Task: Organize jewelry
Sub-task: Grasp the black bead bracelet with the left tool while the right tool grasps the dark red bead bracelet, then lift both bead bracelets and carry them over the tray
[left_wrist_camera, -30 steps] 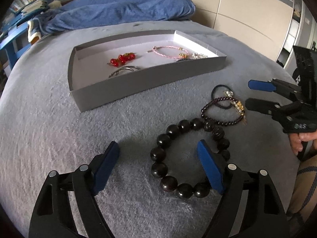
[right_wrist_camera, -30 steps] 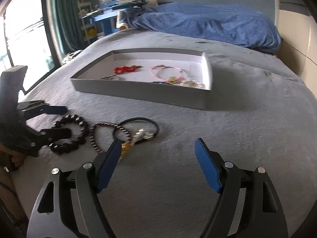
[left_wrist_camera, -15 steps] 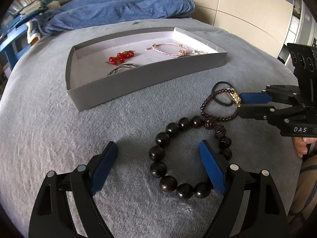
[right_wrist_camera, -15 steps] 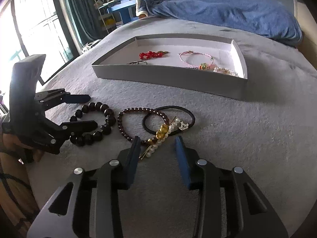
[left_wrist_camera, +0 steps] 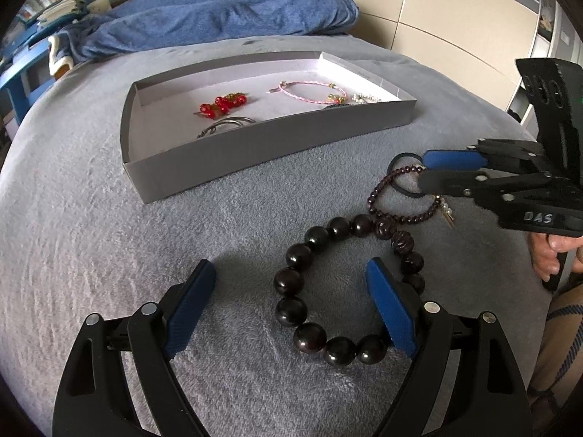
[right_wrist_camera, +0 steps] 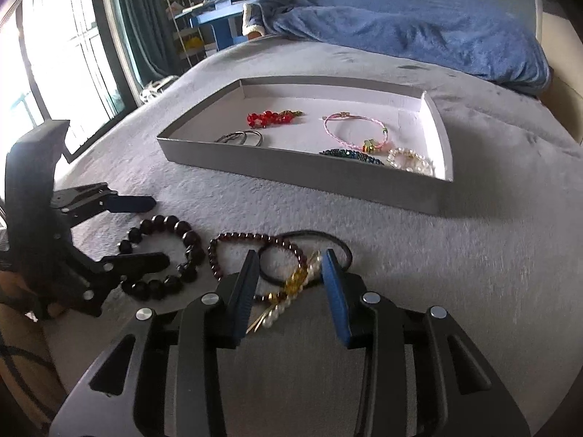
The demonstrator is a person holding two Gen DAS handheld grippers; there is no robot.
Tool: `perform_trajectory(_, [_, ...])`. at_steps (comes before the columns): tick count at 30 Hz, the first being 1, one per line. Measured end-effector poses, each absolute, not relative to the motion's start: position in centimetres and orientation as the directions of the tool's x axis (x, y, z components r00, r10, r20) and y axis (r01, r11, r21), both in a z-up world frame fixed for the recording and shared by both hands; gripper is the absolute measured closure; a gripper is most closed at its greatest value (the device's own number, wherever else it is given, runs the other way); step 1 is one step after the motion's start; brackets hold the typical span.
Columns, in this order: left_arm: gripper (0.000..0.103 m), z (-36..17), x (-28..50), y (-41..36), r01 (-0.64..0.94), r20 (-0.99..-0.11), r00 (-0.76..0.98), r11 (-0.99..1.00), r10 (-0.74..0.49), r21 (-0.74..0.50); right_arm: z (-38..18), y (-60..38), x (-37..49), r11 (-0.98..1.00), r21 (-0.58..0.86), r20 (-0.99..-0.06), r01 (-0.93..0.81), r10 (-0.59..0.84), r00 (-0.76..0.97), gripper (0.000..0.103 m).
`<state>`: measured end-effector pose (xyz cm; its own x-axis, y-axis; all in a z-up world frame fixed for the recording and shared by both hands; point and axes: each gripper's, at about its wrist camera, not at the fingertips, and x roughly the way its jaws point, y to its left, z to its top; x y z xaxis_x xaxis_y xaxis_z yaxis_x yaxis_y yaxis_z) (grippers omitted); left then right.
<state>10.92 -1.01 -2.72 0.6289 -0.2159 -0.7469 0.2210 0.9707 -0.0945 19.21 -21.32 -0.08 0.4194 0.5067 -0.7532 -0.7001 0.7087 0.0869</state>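
A large black bead bracelet (left_wrist_camera: 328, 291) lies on the grey blanket, partly between the fingers of my open left gripper (left_wrist_camera: 289, 280). It also shows in the right wrist view (right_wrist_camera: 164, 255). A dark red small-bead bracelet (right_wrist_camera: 255, 240), a black hair tie (right_wrist_camera: 328, 244) and a pearl and gold clip (right_wrist_camera: 291, 291) lie tangled together. My right gripper (right_wrist_camera: 289, 266) is half closed around the clip and touches nothing I can see. In the left wrist view it (left_wrist_camera: 422, 171) hovers over that pile.
A grey shallow tray (left_wrist_camera: 255, 145) stands behind, also in the right wrist view (right_wrist_camera: 298, 178). It holds red beads (right_wrist_camera: 269, 118), a pink cord bracelet (right_wrist_camera: 349, 131), metal rings (right_wrist_camera: 244, 138), a teal piece and a pearl piece. A blue duvet (left_wrist_camera: 218, 11) lies at the back.
My right gripper has moved forward and down over the clip and hair tie, and its fingers have narrowed from wide open. My left gripper has stayed nearly still around the black bracelet.
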Motion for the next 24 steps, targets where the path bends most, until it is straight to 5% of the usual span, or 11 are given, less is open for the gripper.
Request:
perform_trajectory(3, [0.018, -2.7, 11.0, -1.0, 0.221, -0.747, 0.629, 0.971, -0.216, -0.095, -0.6, -20.9, 19.1, 0.713, 0.053, -0.765, -0.699, 0.479, 0.431, 0.092])
perform_trajectory(6, [0.022, -2.6, 11.0, -1.0, 0.217, -0.745, 0.632, 0.972, -0.213, -0.094, -0.6, -21.4, 18.9, 0.718, 0.062, -0.751, -0.693, 0.491, 0.441, 0.095])
perform_trajectory(14, [0.07, -2.4, 11.1, 1.3, 0.136, -0.719, 0.658, 0.974, -0.226, -0.181, 0.8, -25.2, 18.9, 0.757, 0.149, -0.679, -0.637, 0.546, 0.49, 0.097])
perform_trajectory(24, [0.067, -2.5, 11.2, 1.1, 0.134, -0.725, 0.655, 0.977, -0.211, -0.164, -0.3, -29.5, 19.5, 0.806, 0.21, -0.701, -0.553, 0.518, 0.489, 0.097])
